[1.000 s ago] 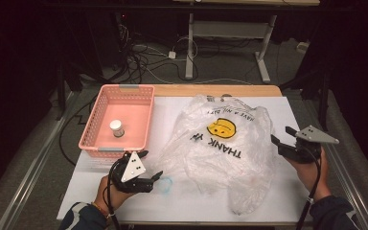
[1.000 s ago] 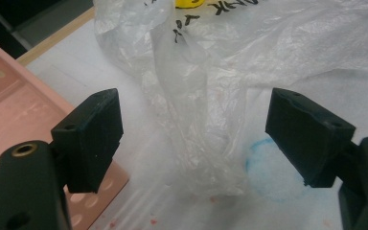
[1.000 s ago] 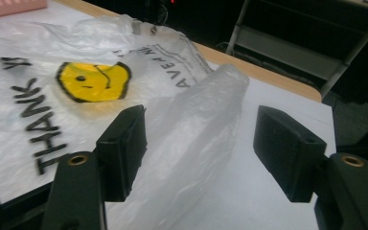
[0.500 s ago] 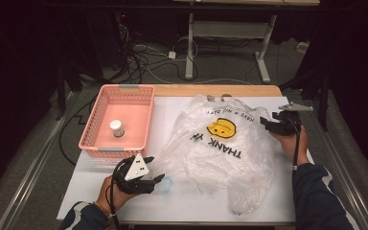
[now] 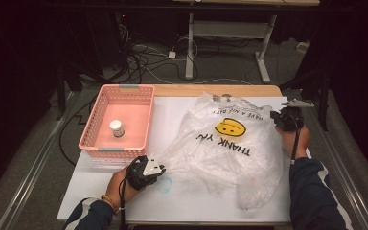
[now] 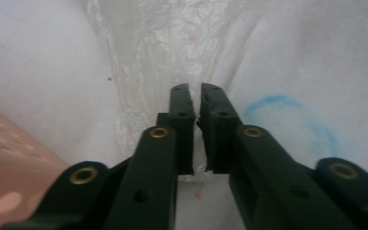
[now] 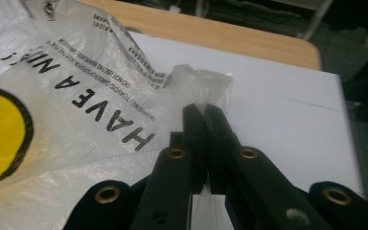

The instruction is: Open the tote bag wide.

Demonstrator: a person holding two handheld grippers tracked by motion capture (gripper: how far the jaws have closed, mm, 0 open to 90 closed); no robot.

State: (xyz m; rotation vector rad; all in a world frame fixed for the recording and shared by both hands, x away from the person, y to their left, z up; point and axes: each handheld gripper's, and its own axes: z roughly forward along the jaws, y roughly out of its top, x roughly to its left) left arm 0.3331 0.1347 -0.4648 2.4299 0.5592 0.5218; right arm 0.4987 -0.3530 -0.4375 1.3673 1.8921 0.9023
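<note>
A clear plastic bag [image 5: 225, 143] with a yellow smiley and black "THANK YOU" print lies spread across the white table cover. My left gripper [image 5: 160, 168] sits at the bag's near left corner. In the left gripper view its jaws [image 6: 195, 91] are shut on a thin strip of the bag's film [image 6: 163, 43]. My right gripper [image 5: 276, 119] is at the bag's far right edge. In the right gripper view it [image 7: 203, 109] is shut on a crumpled flap of the bag [image 7: 76, 110] beside the "HAVE A NICE DAY" print.
A pink plastic basket [image 5: 88, 143] stands at the left with a small white jar [image 5: 117, 128] inside. A blue circle mark [image 5: 165, 184] is drawn on the white cover [image 5: 172, 115] near the left gripper. The wooden table edge [image 5: 211, 90] runs along the back.
My right gripper has moved forward from the right side of the table to the bag's far right edge and closed on it. The left gripper has shifted slightly, still holding the corner.
</note>
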